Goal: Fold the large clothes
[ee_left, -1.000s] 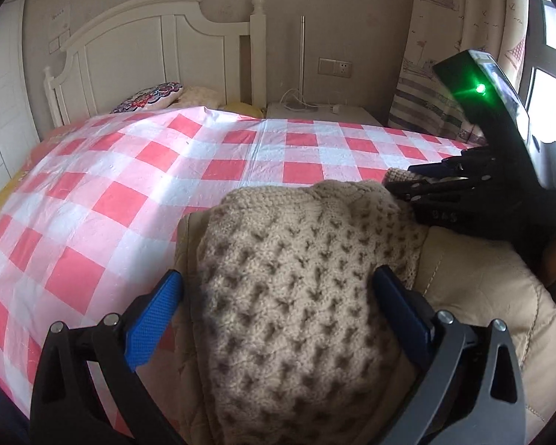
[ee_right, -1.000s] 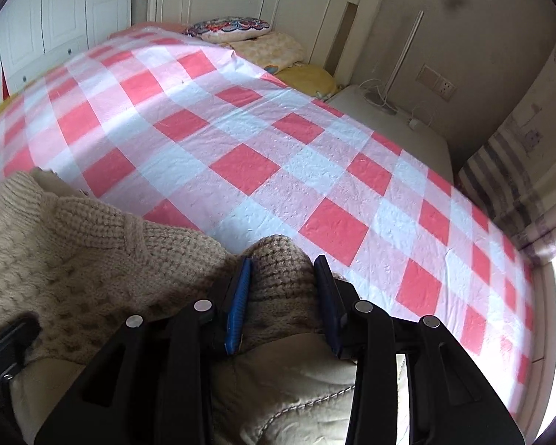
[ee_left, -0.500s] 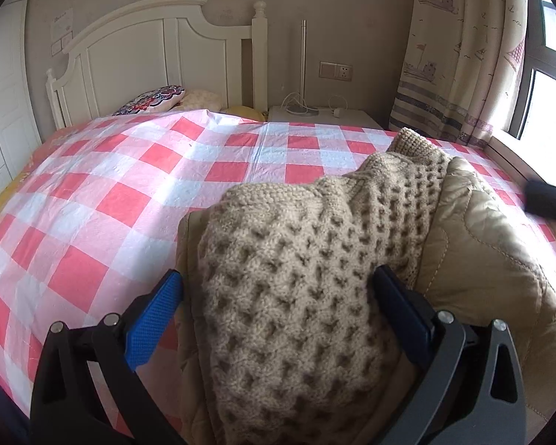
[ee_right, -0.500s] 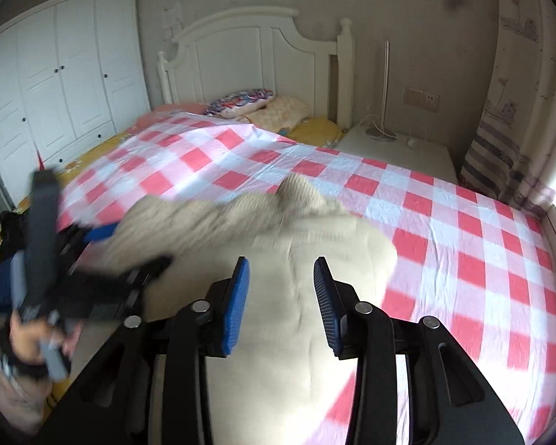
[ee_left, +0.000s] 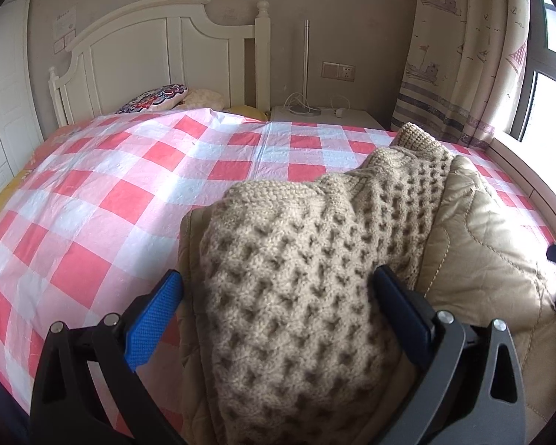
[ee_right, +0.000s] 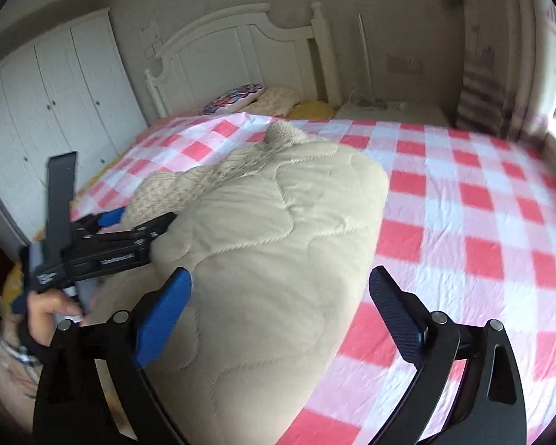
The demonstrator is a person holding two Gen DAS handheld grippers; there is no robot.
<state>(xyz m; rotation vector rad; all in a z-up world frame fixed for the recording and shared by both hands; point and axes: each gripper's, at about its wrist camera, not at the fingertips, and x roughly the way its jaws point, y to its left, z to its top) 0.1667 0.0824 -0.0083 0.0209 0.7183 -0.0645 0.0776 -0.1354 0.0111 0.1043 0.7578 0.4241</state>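
Your left hand-held gripper is spread wide, blue textured pads straddling the chunky honeycomb-knit sweater without clamping it. Your right hand-held gripper is likewise released, over the smooth quilted beige jacket. Both garments lie bundled on the near part of the red-and-white checked bed, knit draped left over the jacket.

The sweater is chunky beige knit, rough and open-holed, lying on a jacket of smooth quilted cloth with a faint sheen. The bedsheet is thin, creased checked cloth. The left gripper is matt black plastic with textured blue pads and bright metal pins.
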